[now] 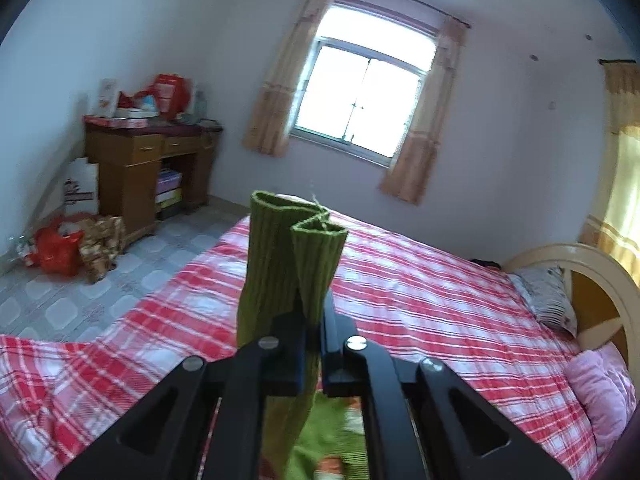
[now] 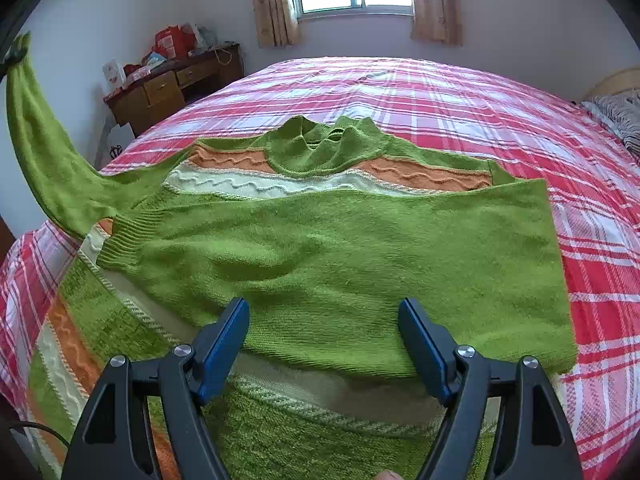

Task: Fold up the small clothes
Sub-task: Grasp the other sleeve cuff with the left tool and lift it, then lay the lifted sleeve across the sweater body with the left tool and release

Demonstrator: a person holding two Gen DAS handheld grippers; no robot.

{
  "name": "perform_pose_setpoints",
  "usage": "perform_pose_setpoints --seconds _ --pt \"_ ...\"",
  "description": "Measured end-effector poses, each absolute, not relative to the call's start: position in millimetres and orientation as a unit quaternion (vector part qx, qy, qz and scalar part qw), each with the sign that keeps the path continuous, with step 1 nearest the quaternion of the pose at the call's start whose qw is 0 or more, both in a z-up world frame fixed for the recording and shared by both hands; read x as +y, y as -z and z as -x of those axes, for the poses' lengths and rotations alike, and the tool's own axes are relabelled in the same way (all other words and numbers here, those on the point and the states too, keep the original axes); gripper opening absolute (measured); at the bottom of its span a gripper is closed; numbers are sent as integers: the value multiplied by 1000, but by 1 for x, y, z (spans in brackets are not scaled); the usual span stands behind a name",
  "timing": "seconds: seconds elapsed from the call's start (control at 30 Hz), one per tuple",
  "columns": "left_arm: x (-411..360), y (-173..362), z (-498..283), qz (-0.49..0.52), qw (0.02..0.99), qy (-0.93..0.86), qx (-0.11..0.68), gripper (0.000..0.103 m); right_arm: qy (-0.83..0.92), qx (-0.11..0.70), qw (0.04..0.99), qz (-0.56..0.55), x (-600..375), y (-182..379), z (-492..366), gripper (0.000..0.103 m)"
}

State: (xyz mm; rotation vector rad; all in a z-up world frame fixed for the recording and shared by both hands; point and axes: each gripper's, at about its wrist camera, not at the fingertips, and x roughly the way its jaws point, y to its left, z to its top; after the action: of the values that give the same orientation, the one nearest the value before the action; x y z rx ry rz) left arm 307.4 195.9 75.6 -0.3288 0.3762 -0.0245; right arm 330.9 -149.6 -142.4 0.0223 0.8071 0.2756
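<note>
A green knit sweater (image 2: 328, 248) with orange and white wavy stripes lies on the red plaid bed (image 2: 460, 92), its right sleeve folded across the body. Its left sleeve (image 2: 44, 152) is stretched up and away to the left edge of the right wrist view. My left gripper (image 1: 314, 320) is shut on that sleeve's ribbed green cuff (image 1: 292, 252), which stands up above the fingers, well over the bed. My right gripper (image 2: 324, 328) hovers open over the sweater's lower body, blue pads (image 2: 224, 340) wide apart with nothing between them.
A wooden desk (image 1: 140, 160) piled with red bags stands by the far wall, with more bags on the tiled floor (image 1: 72, 248). A curtained window (image 1: 360, 92) is ahead. Pillows (image 1: 552, 296) and a curved headboard (image 1: 600, 280) lie at the bed's right end.
</note>
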Motion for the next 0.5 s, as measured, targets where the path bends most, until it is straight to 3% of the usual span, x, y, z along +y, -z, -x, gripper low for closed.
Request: perform_pose_setpoints --seconds 0.3,0.5 --pt "104 -77 -320 112 973 90 179 5 -144 382 910 -68 -167 142 -331 77" --pt "24 -33 -333 55 966 140 212 5 -153 366 905 -152 -191 143 -331 77"
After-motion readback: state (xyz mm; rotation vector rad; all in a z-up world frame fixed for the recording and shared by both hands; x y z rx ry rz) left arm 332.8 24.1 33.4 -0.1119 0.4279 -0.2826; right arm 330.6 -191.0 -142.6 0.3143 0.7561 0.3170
